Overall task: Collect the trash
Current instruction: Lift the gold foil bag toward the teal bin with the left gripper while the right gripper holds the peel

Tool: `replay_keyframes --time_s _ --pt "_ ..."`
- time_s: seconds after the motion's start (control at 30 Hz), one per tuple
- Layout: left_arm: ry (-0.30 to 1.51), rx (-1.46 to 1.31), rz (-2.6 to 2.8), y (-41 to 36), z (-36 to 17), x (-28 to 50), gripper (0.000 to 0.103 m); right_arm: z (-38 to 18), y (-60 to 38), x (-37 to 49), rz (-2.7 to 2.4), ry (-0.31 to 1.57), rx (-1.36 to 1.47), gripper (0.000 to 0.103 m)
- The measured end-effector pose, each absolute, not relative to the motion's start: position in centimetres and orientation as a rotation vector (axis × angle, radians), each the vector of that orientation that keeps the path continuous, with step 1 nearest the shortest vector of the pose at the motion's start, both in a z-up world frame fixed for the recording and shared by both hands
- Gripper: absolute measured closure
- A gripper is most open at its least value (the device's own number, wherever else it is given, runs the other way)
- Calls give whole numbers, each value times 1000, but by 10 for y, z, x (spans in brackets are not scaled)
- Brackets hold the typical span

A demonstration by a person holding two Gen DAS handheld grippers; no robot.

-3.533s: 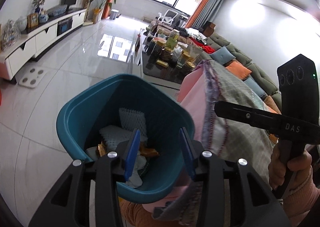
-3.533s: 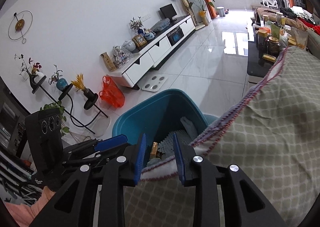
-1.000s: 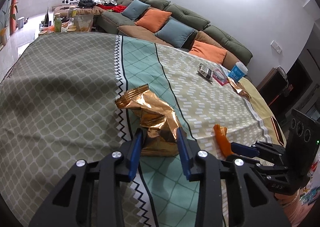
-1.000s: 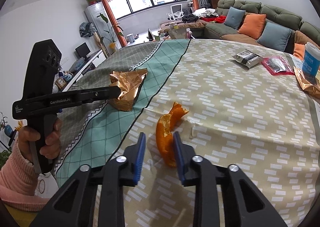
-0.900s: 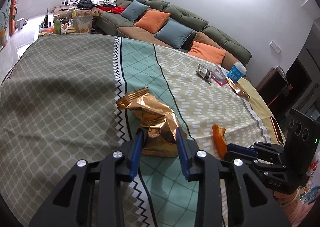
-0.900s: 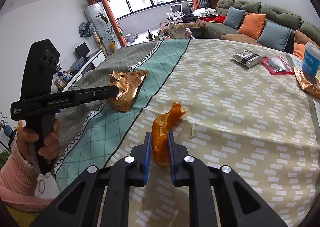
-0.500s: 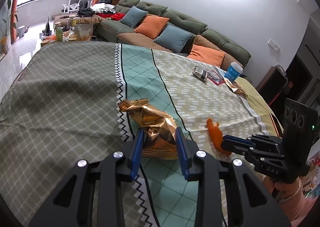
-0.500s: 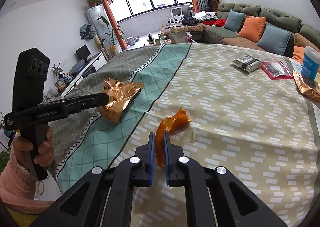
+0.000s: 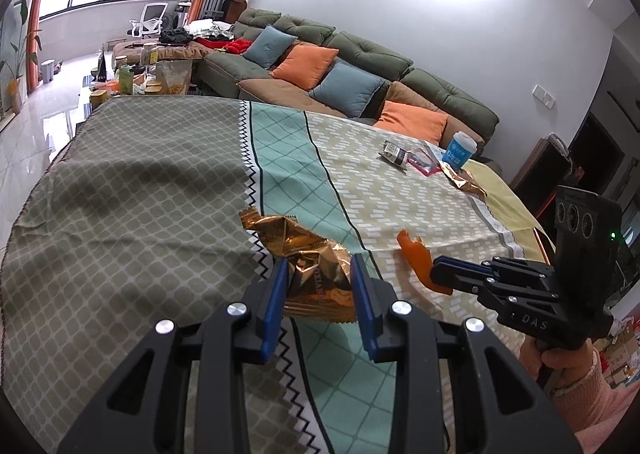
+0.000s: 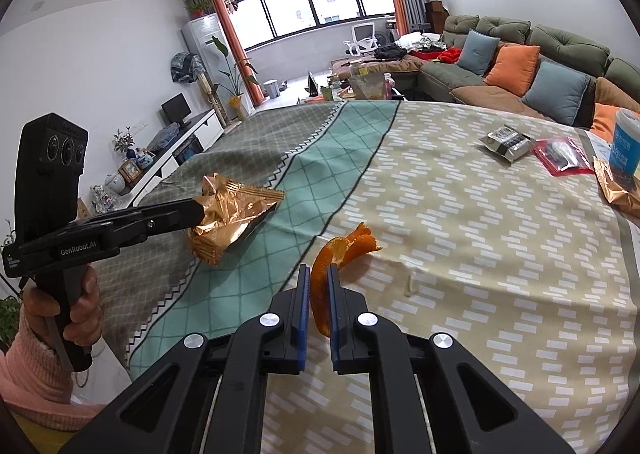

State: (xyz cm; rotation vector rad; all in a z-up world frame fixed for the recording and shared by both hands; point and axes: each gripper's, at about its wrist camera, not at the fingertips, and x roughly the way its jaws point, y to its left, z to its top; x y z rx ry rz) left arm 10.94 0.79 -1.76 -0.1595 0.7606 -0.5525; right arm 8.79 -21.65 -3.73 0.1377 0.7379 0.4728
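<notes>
- The right gripper point(image 10: 318, 304) is clenched on a strip of orange peel point(image 10: 340, 250). The pads pinch the strip's lower end and the curled upper end stands forward of the fingertips, clear of the tablecloth point(image 10: 460, 234). The narrow pinch suits a thin, limp strip; a grip this close to one end could let it swing or slip.
- The left gripper point(image 9: 320, 290) is grasping a crumpled gold snack wrapper point(image 9: 308, 266). The blue pads press on its two flanks, with the sealed top edge jutting ahead of and to the left of the fingertips. From the right wrist view the wrapper hangs off the cloth, apparently lifted for carrying.
- Each piece of trash is held by its own hand, so I judge both are ready to go to a bin; no bin is in view.
- Ahead of both sets of fingers the cloth lies bare across its green and teal bands, giving open room to swing either load. The table's near edge falls away just below the left gripper.
- Well beyond the right fingertips, toward the far right corner, lie more items for collection: a silver packet point(image 10: 506, 141), a red sachet point(image 10: 562, 155), a second gold wrapper point(image 10: 618, 187) and a blue paper cup point(image 10: 626, 149) near the cloth's edge.
- Past the table a green sofa point(image 9: 372, 57) borders the far side.
</notes>
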Motion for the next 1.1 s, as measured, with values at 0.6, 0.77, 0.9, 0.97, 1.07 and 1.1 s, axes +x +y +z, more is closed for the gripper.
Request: replay_keyframes --time_s 0.6,0.77,0.9,0.97,1.07,1.1 --pt "731 -213 -486 54 -13 71 71 -28 -183 89 570 703 123 94" --pt "722 -229 -468 67 -11 64 71 -26 -172 89 601 693 119 95" --pt "709 -231 -453 76 -8 58 71 -25 -164 89 621 690 112 94" --pt "696 -229 -443 79 -6 55 71 -24 -160 89 631 688 109 94" --pt "683 -225 -435 84 -4 50 71 -23 -153 89 648 685 105 94" --pt "679 -221 -428 86 -2 49 71 -23 -151 88 655 684 102 94"
